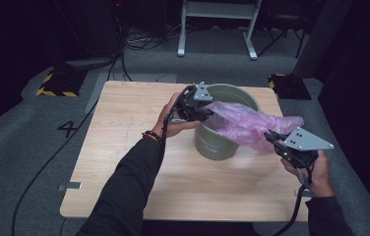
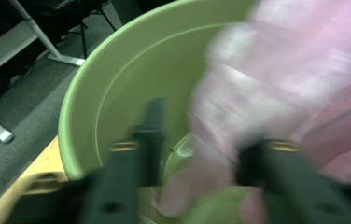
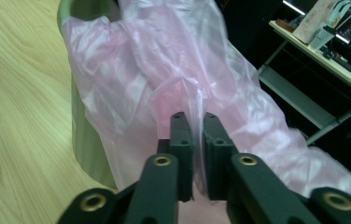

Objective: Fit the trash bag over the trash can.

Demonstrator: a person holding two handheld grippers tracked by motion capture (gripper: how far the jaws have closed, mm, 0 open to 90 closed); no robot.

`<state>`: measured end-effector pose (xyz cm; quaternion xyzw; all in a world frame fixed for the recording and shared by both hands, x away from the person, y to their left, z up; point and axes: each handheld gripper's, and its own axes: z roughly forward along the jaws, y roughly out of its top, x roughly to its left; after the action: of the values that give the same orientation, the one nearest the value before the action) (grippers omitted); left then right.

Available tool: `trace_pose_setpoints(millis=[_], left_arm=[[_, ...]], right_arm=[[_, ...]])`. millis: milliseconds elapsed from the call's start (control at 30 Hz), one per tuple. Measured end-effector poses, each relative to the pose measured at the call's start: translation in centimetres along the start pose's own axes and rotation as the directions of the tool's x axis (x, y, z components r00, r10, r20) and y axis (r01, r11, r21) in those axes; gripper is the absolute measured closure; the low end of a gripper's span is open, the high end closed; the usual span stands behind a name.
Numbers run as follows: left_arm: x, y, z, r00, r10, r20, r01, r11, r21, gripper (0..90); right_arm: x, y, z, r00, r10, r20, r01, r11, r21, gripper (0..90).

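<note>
**Now: pink bag stretched across the green bin**

Right now a pink bag (image 1: 244,125) drapes over the rim of a green bin (image 1: 217,145) that stands on the wooden table (image 1: 124,162), toward its far right part. Part of the bag hangs inside the bin; the rest spills out over the near right side of the rim and trails toward the right gripper (image 1: 275,141).

That gripper sits just right of the bin, low over the table. In the right gripper view its jaws are pressed together on a fold of the bag (image 3: 183,70), with the film pinched between the pads, and the bin (image 3: 82,149) stands just left of them.

The left gripper (image 1: 207,112) is at the bin's left rim, pointing in over the opening. The left gripper view is blurred, yet its jaws stand apart: one lies inside the bin (image 2: 117,79) against the green wall, the other lies under the bag (image 2: 295,79). Bag film lies between them, and no pad visibly presses on it.
</note>
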<state>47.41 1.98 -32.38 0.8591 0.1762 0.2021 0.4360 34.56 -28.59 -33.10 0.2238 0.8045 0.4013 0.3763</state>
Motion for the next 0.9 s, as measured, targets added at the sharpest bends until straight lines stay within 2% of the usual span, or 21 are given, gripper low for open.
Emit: trace_pose_setpoints(millis=[67, 133, 300, 400, 433, 467, 500, 600, 700, 767, 900], left_arm=[[-0.4, 0.2, -0.4, 0.999, -0.025, 0.037, 0.027, 0.9991, -0.033, 37.7], [-1.2, 0.5, -0.8, 0.9998, -0.004, 0.021, 0.005, 0.9989, -0.046, 24.9], [-2.7, 1.4, -1.7, 0.9992, 0.025, 0.03, -0.021, 0.9944, -0.103, 20.3], [-3.5, 1.9, -1.5, 0.9984, 0.053, 0.021, -0.051, 0.9935, -0.102, 20.4], [-3.7, 2.0, -1.4, 0.9979, 0.063, 0.01, -0.062, 0.994, -0.09, 26.2], [-3.8, 2.0, -1.1, 0.9972, 0.068, -0.03, -0.07, 0.9957, -0.061, 34.8], [-3.6, 2.0, -0.8, 0.9966, 0.072, -0.041, -0.073, 0.9967, -0.036, 43.2], [-2.9, 1.5, -0.6, 0.9962, 0.069, -0.052, -0.07, 0.9976, -0.006, 67.3], [-1.7, 0.9, -0.6, 0.9952, 0.06, -0.077, -0.06, 0.9982, 0.007, 83.0], [-1.0, 0.6, -0.6, 0.9963, 0.041, -0.075, -0.04, 0.9992, 0.007, 88.5], [-0.4, 0.2, -0.3, 0.9972, 0.029, -0.069, -0.027, 0.9994, 0.023, 89.6]], right_arm=[[0.0, 0.3, 0.1, 1.0, 0.0, 0.004, 0.0, 1.0, -0.013, 89.0], [0.0, 0.7, 0.1, 1.0, -0.008, 0.005, 0.008, 1.0, -0.017, 89.5], [0.1, 2.1, 0.2, 0.9994, -0.034, -0.004, 0.034, 0.999, -0.021, 89.7], [0.4, 3.1, 0.4, 0.9984, -0.055, -0.013, 0.055, 0.998, -0.026, 89.7], [0.5, 3.4, 0.5, 0.9981, -0.06, -0.012, 0.059, 0.998, -0.029, 89.6], [0.6, 3.6, 0.5, 0.998, -0.063, -0.011, 0.062, 0.998, -0.033, 89.6], [0.7, 3.8, 0.4, 0.998, -0.061, -0.017, 0.06, 0.997, -0.044, 89.6], [0.8, 3.9, 0.2, 0.9984, -0.053, -0.016, 0.052, 0.997, -0.055, 88.1], [0.6, 3.7, 0.0, 0.9992, -0.037, -0.016, 0.036, 0.997, -0.063, 82.0], [0.3, 3.5, -0.2, 0.9999, -0.006, -0.012, 0.005, 0.998, -0.069, 72.1], [0.0, 2.8, -0.4, 0.9995, 0.021, -0.025, -0.022, 0.997, -0.067, 57.8]])
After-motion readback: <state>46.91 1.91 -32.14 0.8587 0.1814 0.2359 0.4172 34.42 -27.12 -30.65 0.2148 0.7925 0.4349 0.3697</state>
